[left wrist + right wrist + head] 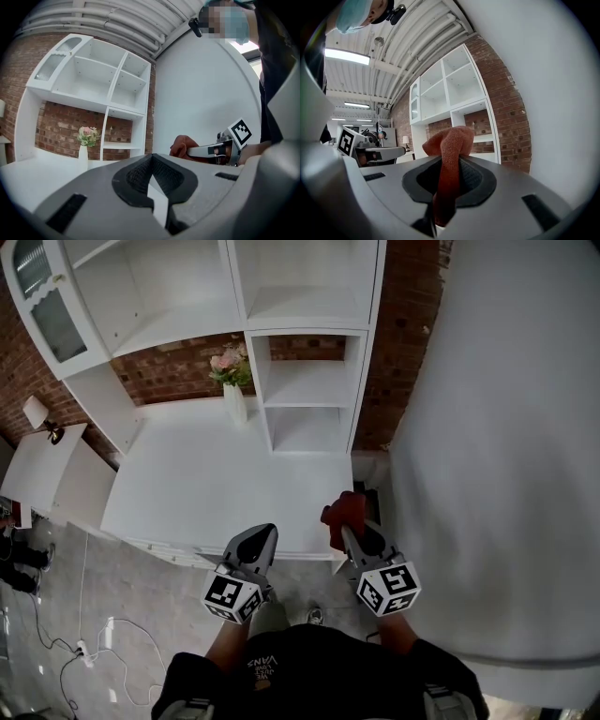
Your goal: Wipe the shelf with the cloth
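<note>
Cloth [451,145] in right gripper [354,535]

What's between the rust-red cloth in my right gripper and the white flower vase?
Nothing: the head view shows only bare white counter between the rust-red knitted cloth and the white flower vase.

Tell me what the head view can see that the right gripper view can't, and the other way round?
Only the head view shows the vase of flowers, the cables on the floor and the right hand-held gripper from above. Only the right gripper view shows the ceiling lights and, close up, that gripper's jaws shut on the red cloth. Both show the cloth, the white shelf unit, the brick wall and the left hand-held gripper.
</note>
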Demonstrator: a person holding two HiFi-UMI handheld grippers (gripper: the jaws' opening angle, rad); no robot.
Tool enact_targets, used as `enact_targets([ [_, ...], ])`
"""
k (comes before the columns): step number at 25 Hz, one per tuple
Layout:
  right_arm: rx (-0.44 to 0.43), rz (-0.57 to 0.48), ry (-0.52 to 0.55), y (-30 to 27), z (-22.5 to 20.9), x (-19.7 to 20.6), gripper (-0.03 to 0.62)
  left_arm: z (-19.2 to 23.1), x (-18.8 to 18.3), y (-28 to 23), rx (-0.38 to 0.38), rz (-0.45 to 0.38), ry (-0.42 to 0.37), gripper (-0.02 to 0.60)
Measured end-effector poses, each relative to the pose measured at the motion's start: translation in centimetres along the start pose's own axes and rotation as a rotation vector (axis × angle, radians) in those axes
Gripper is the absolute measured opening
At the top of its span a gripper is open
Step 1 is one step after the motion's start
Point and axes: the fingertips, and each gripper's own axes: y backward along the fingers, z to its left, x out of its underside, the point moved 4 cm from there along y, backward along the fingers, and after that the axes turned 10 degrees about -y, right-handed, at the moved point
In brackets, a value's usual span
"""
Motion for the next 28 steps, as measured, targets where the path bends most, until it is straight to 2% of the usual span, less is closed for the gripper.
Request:
enact_targets([
  [6, -0.016, -0.008, 0.015, -2.2, -0.6, -0.7, 0.055, 1.5, 0.4, -1.6, -0.013, -0.001, 0.007, 0.006],
  [13, -0.003, -0.014, 0.032, -6.4, -1.4, -1.8, 0.055, 3.7, 0.4, -4.5, 0.036, -0.025, 0.006, 0.006],
  [28, 0.029, -0.079, 0.123, -22.8, -2.5, -7.6, 0.055, 12.0, 0.2, -9.2, 0.123, -0.052, 0.002, 0.006],
])
